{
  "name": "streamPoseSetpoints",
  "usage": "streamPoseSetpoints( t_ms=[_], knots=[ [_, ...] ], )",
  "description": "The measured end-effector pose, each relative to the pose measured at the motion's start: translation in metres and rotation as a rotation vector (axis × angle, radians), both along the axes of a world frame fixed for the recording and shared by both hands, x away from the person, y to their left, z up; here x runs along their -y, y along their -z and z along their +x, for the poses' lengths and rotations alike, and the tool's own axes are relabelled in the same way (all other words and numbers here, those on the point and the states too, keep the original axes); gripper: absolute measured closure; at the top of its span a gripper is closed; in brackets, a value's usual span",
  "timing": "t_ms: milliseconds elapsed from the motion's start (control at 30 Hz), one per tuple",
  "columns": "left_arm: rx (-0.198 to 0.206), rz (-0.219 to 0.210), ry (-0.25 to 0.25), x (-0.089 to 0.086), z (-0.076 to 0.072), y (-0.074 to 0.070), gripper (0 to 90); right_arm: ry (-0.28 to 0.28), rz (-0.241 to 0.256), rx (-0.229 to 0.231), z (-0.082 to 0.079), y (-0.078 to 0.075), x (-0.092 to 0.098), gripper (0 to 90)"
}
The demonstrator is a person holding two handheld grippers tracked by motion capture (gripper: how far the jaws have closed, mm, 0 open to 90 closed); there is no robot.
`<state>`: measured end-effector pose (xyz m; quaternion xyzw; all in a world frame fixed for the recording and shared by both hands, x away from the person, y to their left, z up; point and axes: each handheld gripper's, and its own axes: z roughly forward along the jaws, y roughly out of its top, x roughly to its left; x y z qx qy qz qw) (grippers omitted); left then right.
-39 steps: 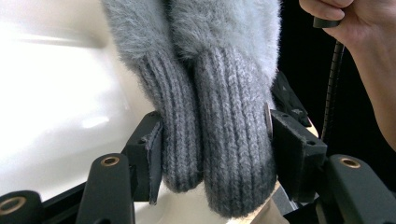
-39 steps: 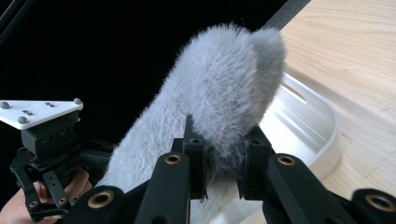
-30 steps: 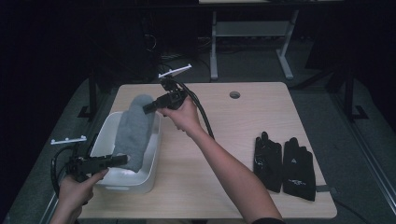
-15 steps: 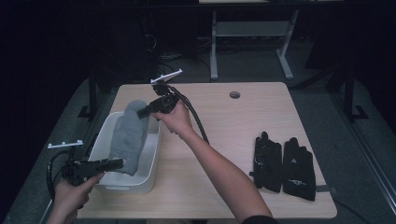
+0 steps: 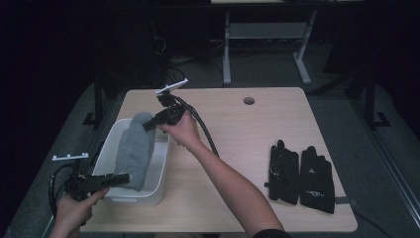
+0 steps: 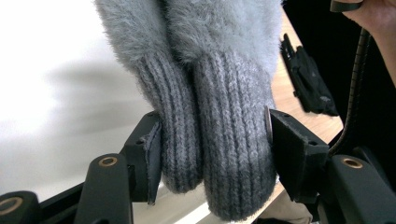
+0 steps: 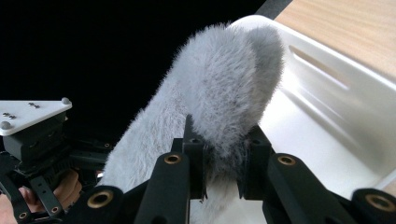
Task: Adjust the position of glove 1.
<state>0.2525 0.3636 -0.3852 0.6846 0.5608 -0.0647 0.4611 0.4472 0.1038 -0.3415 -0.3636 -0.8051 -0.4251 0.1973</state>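
Observation:
A pair of fluffy grey mittens (image 5: 134, 148) hangs stretched over a white bin (image 5: 158, 171) at the table's left. My left gripper (image 5: 121, 178) is shut on their ribbed cuffs (image 6: 219, 154) at the bin's near end. My right gripper (image 5: 148, 125) is shut on the furry fingertip end (image 7: 224, 116) over the bin's far end. The mittens (image 6: 196, 51) sag between the two grippers, low inside the bin (image 7: 327, 121).
A pair of black gloves (image 5: 302, 176) lies flat at the table's right front. A cable hole (image 5: 249, 100) sits near the far edge. The right gripper's cable (image 5: 205, 134) trails across the table. Bare wood spans the middle.
Both grippers have carried the mittens down and to the left, from above the bin's far rim into the bin. Both stay shut on them.

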Motion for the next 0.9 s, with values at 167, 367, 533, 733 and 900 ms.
streamPoseSetpoints(
  t_ms=[167,367,533,733,900],
  knots=[
    [-0.014,0.013,0.001,-0.001,-0.002,0.004,40.6,-0.006,-0.015,-0.009,-0.001,0.009,-0.002,76.1],
    [-0.032,0.035,0.001,-0.002,-0.004,0.007,40.1,-0.017,-0.032,-0.026,-0.003,0.017,-0.007,76.1],
    [-0.047,0.041,0.008,-0.002,-0.004,0.010,39.2,-0.024,-0.041,-0.035,-0.002,0.023,-0.010,76.1],
    [-0.047,0.077,0.010,-0.001,-0.004,0.008,37.0,-0.030,-0.046,-0.038,0.000,0.028,-0.012,76.1],
    [-0.045,0.088,-0.003,-0.002,-0.007,0.006,32.4,-0.038,-0.045,-0.041,-0.001,0.031,-0.012,76.1]
  ],
)
